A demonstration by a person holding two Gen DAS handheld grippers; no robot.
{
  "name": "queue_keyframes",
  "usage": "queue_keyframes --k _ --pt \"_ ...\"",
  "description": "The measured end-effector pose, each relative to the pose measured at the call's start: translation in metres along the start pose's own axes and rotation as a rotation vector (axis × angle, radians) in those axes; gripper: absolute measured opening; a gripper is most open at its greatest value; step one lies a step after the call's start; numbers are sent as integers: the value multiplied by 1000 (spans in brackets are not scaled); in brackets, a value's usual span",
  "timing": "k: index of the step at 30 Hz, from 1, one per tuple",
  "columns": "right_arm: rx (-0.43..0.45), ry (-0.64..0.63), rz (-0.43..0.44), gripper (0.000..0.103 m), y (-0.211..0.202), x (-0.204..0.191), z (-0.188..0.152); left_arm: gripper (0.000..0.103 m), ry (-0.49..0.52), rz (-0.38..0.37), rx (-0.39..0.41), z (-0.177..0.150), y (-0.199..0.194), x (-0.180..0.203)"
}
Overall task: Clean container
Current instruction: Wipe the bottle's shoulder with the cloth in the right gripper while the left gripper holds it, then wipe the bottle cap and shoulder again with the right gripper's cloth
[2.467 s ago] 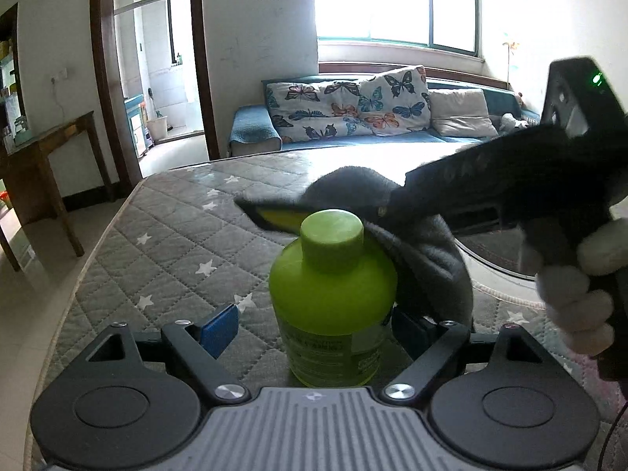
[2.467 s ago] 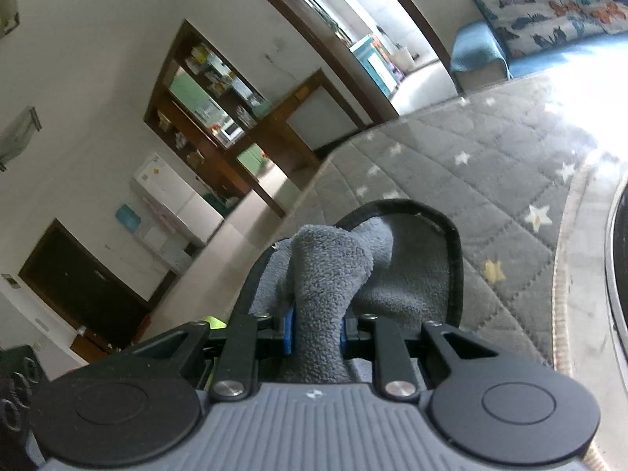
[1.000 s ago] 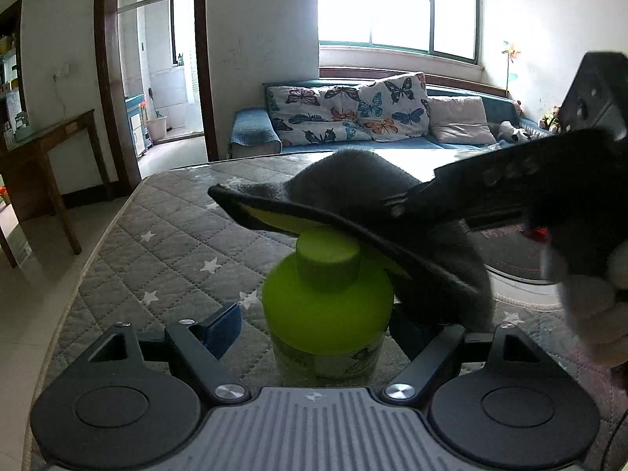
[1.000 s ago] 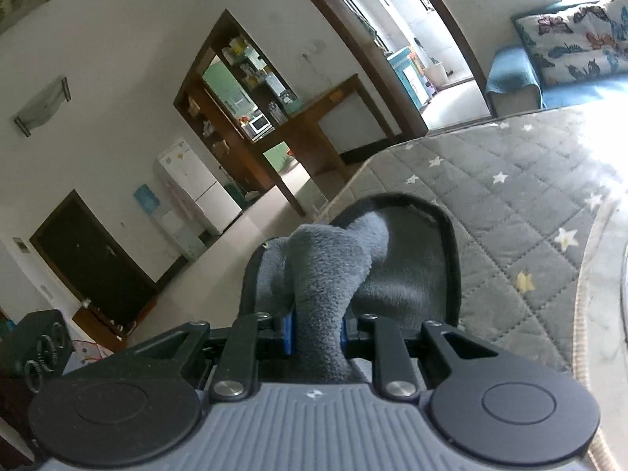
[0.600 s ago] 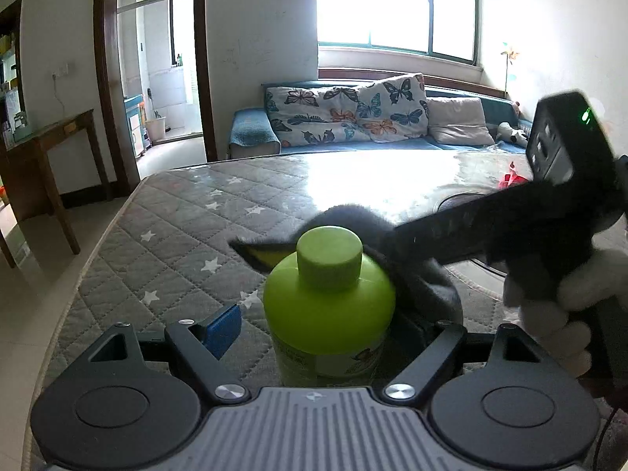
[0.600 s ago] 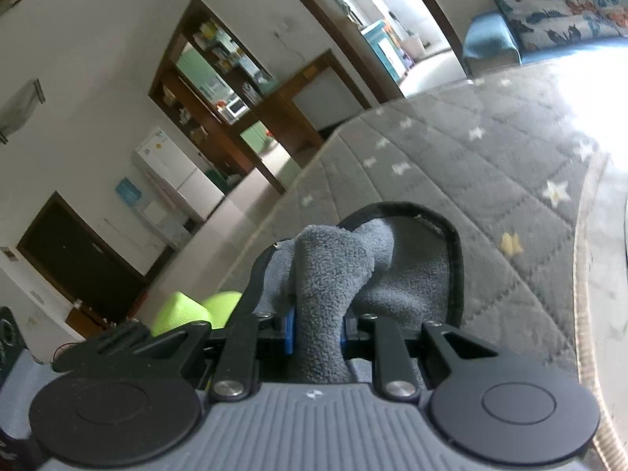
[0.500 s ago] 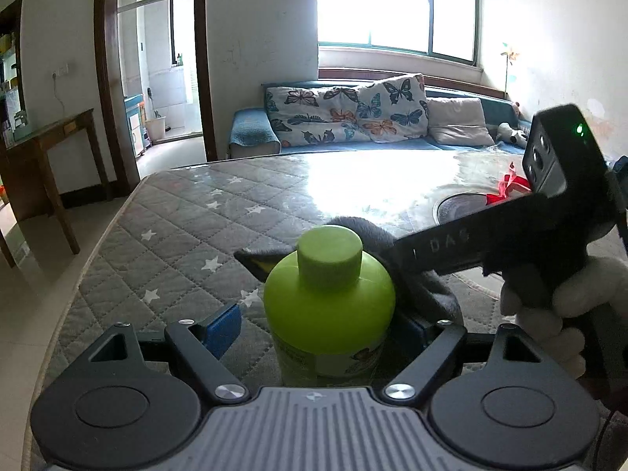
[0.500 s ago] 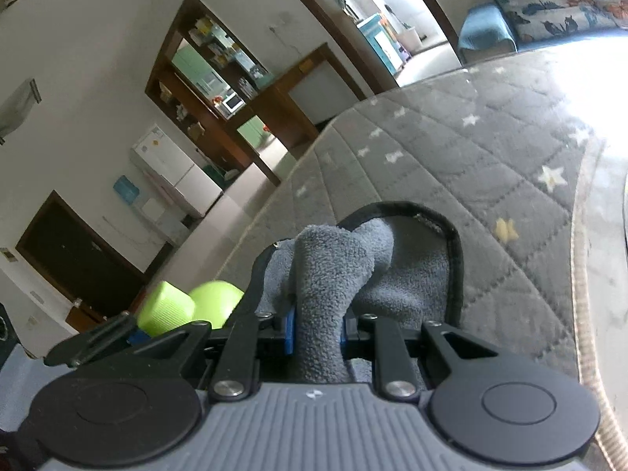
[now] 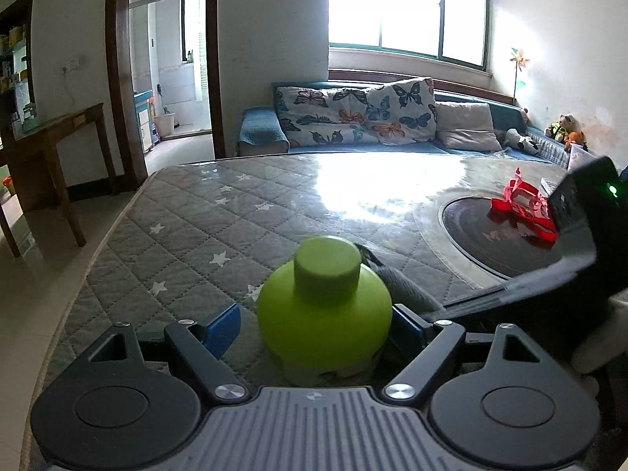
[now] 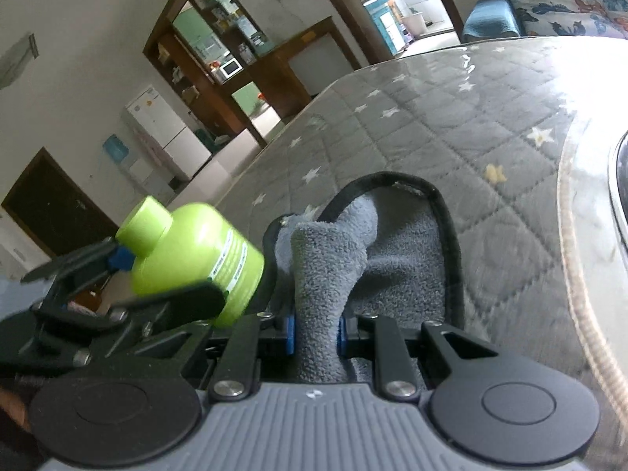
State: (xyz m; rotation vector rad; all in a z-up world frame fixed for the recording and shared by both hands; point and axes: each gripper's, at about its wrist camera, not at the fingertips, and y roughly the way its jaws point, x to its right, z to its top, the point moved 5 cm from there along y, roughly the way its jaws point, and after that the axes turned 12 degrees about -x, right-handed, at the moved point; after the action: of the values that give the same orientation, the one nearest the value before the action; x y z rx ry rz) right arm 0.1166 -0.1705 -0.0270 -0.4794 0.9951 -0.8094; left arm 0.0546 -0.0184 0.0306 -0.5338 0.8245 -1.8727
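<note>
Green bottle (image 9: 325, 306) sits between the fingers of the left hand-held gripper (image 9: 314, 324), cap on. The right wrist view shows it tilted, off the tabletop (image 9: 235, 212), near the left edge. Left blue pad (image 9: 222, 327) shows a gap to the bottle wall; right pad touches or nearly does. Can't tell whether the bottle is truly clamped.

Right hand-held gripper (image 10: 316, 333) is pinched narrow on a grey cloth (image 10: 333, 274). The cloth bunches just right of the bottle base; contact is hidden.

Risks, as I judge them:
- Smooth round plastic plus loose grip: a sideways wipe could twist or push the bottle out.
- Cloth held by one fold; drag on the label could pull it free.
- Black cloth hem could snag on the left fingers.

Far right: red item (image 9: 522, 216) on a dark round plate (image 9: 471, 231), well clear.
</note>
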Motion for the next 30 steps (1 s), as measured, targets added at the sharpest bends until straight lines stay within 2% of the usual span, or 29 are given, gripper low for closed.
queue_keyframes --k 4,19,24,30 --pt "4 -12 9 19 -4 -6 -7 84 1 1 0 -3 -2 -2" --pt "132 -59 116 19 -41 -42 34 84 32 0 4 -4 -3 -1" --pt "119 -32 117 19 -29 -34 42 84 32 -7 0 -3 -4 -1" --pt "56 -10 84 19 -8 -22 38 86 42 -10 0 -5 -7 -2"
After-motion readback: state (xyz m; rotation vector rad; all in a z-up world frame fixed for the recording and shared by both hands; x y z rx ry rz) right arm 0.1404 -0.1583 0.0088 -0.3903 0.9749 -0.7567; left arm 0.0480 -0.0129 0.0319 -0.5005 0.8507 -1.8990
